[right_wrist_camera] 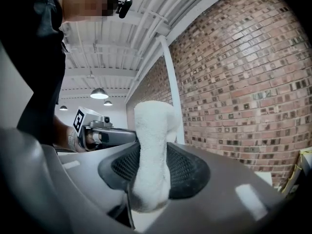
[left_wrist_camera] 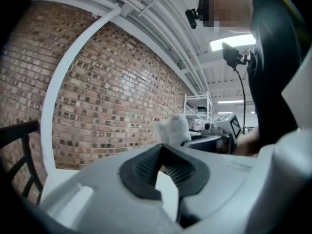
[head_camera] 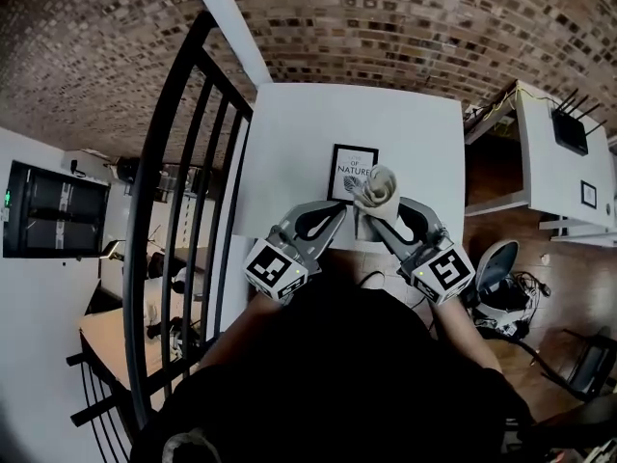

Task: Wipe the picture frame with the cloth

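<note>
A black picture frame (head_camera: 349,165) with a white leaf print stands on the white table (head_camera: 308,133). A rolled whitish cloth (head_camera: 378,189) covers the frame's lower right part. My right gripper (head_camera: 387,210) is shut on that cloth (right_wrist_camera: 152,145), which sticks up between its black pads. My left gripper (head_camera: 336,212) sits by the frame's lower left corner, its pad tips together (left_wrist_camera: 161,149) with nothing seen between them. In the left gripper view the cloth (left_wrist_camera: 172,129) shows just beyond the tips. The frame is hidden in both gripper views.
A black metal railing (head_camera: 183,210) runs along the table's left side. A brick wall (head_camera: 386,17) rises behind the table. To the right stand a white desk (head_camera: 545,162) with a black router (head_camera: 571,129) and a round chair (head_camera: 496,270) on the floor.
</note>
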Action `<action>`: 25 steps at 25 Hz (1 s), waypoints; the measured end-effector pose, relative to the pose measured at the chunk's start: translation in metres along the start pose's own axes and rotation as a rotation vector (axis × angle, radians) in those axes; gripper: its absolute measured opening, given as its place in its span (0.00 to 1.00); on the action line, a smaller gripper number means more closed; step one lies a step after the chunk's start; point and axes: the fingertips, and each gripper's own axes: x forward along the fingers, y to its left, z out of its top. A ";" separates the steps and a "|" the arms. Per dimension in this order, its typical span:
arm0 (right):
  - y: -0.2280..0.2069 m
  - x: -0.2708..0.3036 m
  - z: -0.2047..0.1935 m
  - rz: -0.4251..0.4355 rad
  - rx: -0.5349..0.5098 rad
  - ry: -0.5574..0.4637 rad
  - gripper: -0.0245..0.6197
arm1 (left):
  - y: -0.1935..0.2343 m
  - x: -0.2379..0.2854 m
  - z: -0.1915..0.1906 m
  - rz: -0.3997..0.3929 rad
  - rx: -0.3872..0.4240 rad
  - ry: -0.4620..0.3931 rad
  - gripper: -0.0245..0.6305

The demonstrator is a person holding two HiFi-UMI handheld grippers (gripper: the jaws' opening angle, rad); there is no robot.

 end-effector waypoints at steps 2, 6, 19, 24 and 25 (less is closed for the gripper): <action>-0.003 0.025 0.001 -0.020 -0.006 0.016 0.28 | 0.025 -0.002 0.004 -0.010 0.003 0.005 0.04; -0.009 0.079 0.009 -0.058 -0.007 0.045 0.28 | 0.075 -0.008 0.007 -0.055 0.009 0.008 0.04; -0.062 0.189 -0.046 -0.204 0.096 0.223 0.28 | 0.178 0.005 -0.055 -0.139 0.009 0.190 0.04; -0.088 0.201 -0.089 -0.226 0.122 0.323 0.28 | 0.197 0.023 -0.087 -0.058 -0.033 0.235 0.04; -0.094 0.202 -0.099 -0.238 0.135 0.344 0.28 | 0.201 0.027 -0.093 -0.034 -0.047 0.243 0.04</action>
